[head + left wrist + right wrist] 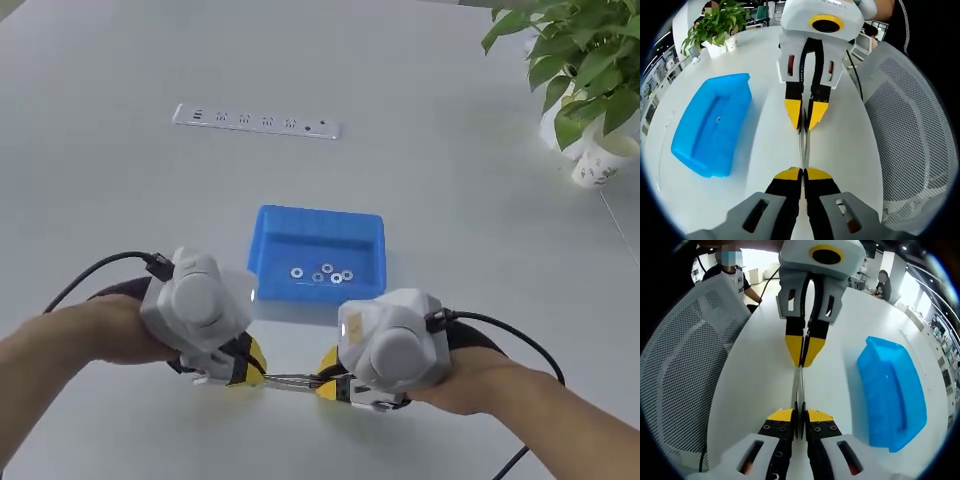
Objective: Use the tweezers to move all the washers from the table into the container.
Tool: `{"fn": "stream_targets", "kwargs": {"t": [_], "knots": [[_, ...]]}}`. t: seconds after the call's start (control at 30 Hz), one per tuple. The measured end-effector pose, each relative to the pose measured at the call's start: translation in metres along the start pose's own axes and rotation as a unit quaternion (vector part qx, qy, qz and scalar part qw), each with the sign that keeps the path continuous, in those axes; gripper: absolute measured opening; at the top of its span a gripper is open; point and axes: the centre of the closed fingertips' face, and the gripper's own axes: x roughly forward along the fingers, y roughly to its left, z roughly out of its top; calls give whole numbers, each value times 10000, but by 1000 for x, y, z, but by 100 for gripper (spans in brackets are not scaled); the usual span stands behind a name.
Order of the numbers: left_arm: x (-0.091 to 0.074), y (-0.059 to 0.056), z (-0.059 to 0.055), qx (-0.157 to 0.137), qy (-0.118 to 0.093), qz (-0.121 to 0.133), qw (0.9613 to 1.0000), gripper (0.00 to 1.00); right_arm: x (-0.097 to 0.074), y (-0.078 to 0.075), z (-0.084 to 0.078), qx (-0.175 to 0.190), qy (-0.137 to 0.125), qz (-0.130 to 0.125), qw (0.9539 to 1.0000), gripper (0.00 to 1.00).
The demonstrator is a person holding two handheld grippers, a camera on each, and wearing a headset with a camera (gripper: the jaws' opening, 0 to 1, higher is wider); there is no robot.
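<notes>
We find the left gripper and the right gripper facing each other tip to tip, low over the white table; each has its yellow-tipped jaws pressed together on one end of the tweezers, which span the gap between them. The washers lie clustered on the floor of the blue container, just beyond the grippers; a power strip lies farther back, and a potted plant stands at the far right.
</notes>
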Motion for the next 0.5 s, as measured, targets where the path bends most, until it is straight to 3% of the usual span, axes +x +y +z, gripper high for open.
{"fn": "stream_targets", "kwargs": {"t": [0.5], "knots": [[2, 0, -3, 221, 168, 96, 9996, 5, 0, 2, 1, 138, 30, 101, 9998, 11]]}}
